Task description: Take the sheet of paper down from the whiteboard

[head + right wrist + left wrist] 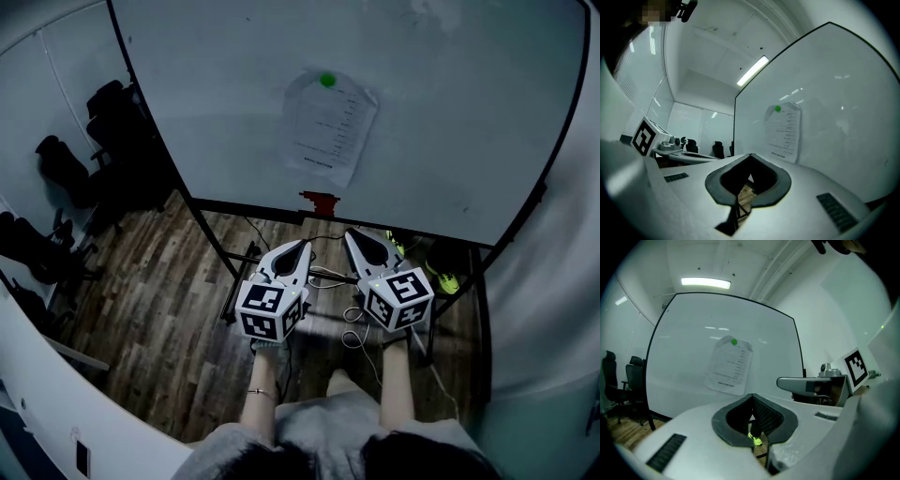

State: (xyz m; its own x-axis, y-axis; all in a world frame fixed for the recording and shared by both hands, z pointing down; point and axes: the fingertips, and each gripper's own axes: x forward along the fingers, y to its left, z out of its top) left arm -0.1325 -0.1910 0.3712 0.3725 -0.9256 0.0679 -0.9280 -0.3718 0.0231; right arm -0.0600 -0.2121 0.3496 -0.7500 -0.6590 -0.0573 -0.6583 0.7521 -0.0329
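Wood floor (159, 291) sits below the whiteboard (216, 94), where the sheet of paper (330, 131) hangs under a green magnet (327, 81). The left gripper (303, 246) and right gripper (350, 235) are well away from it, jaws squeezed together and holding nothing. I think it is best to open them, one for the magnet and one for a bottom corner.

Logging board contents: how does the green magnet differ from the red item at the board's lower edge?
The green magnet is round; the red item is blocky. The magnet sits at the top of the sheet of paper; the red item sits below the sheet, on the bottom edge of the whiteboard. Both are small and brightly coloured.
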